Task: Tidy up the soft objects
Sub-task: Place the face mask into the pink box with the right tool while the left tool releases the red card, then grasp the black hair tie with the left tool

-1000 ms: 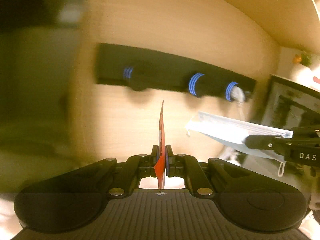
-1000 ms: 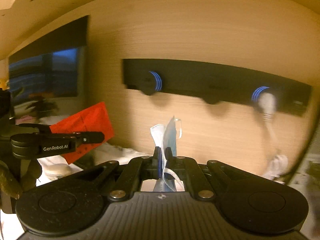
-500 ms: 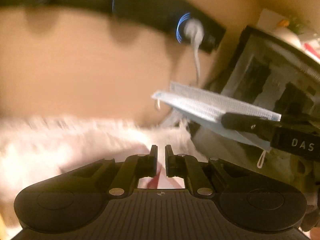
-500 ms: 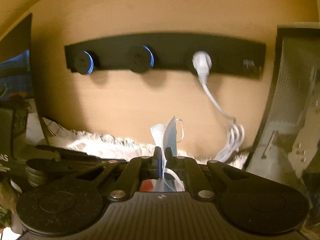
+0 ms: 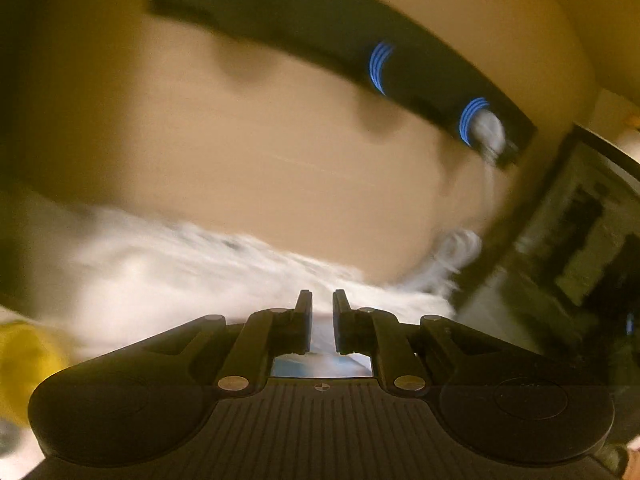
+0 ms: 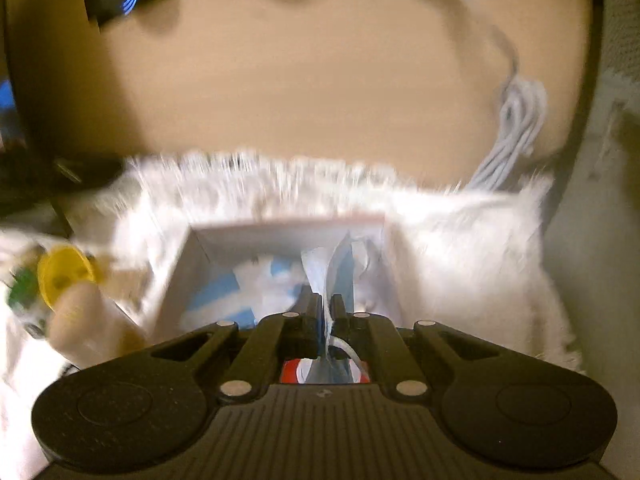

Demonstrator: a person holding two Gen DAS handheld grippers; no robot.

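My right gripper (image 6: 327, 300) is shut on a blue and white face mask (image 6: 340, 268) and holds it over a white open box (image 6: 192, 252) that lies on a white fluffy mat (image 6: 460, 248). Blue and white soft things (image 6: 248, 292) lie inside the box. My left gripper (image 5: 322, 298) has its jaws slightly apart with nothing between them, above the same fluffy mat (image 5: 160, 280). The red cloth is not in the left wrist view. Both views are blurred.
A wooden back wall carries a black socket strip (image 5: 360, 48) with blue rings and a white plug (image 5: 486, 132). A coiled white cable (image 6: 516, 120) hangs at right. A yellow-capped item (image 6: 64, 276) lies left of the box. A dark framed panel (image 5: 580, 240) stands at right.
My left gripper let go of the red cloth and opened slightly. My right gripper carried the mask down from in front of the wall to over the white box.
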